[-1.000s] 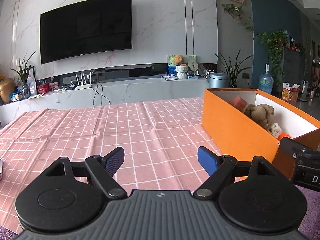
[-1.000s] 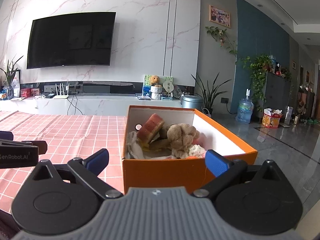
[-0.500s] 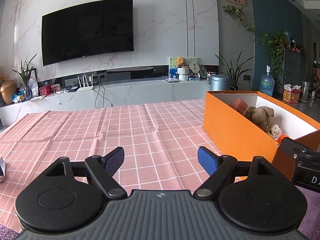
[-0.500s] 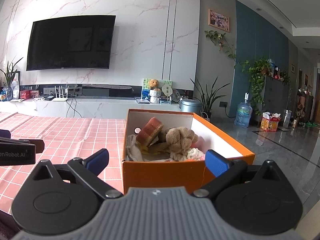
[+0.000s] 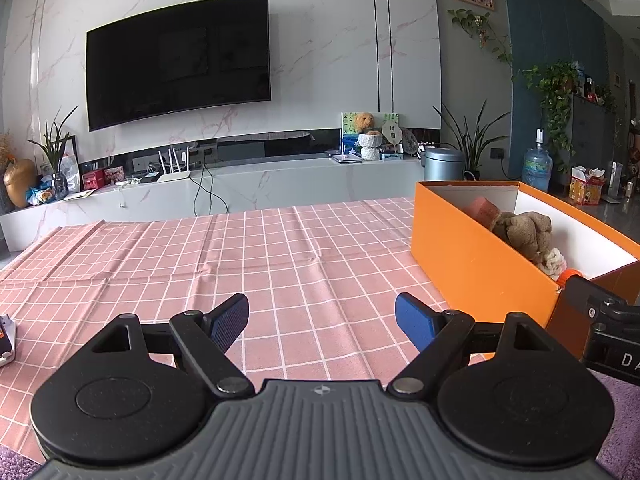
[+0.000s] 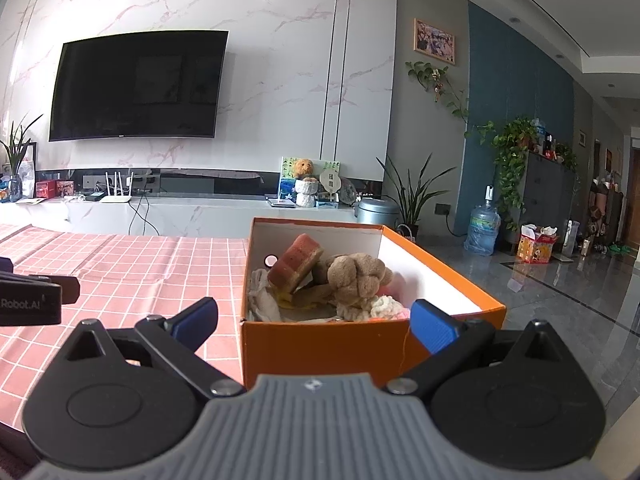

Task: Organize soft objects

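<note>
A: Left gripper [image 5: 320, 320], state?
B: Blue-padded fingers [image 5: 414, 322] spread wide, nothing between them. It hovers over the pink checked tablecloth [image 5: 240, 264] on the desk, near edge.

A: Right gripper [image 6: 314, 320]?
B: Same: fingers [image 6: 434, 326] parted, nothing held. It sits just in front of the near wall of the orange cardboard box with white interior [image 6: 320, 346]; the box's near end falls between the two pads in the right wrist view.

A: Box location?
B: Right side of the desk, on the tablecloth, long axis running near to far. In the left wrist view it lies to the right of the left gripper [image 5: 480, 264].

A: Contents?
B: Soft items piled toward the near half. A reddish-brown sponge block with a yellow layer [image 6: 296, 260] leans tilted at far left. A brown knobbly plush toy [image 6: 356, 276] sits right of it, touching. A cream crocheted piece [image 6: 386, 306] lies near the plush, with something pink behind it; a white cloth [image 6: 260, 300] lies against the left wall. A bit of orange shows at the near corner in the left view; cannot identify it.

A: Anything else on the desk?
B: Small white object [image 5: 6, 340] at the far-left frame edge, mostly cut off.
</note>
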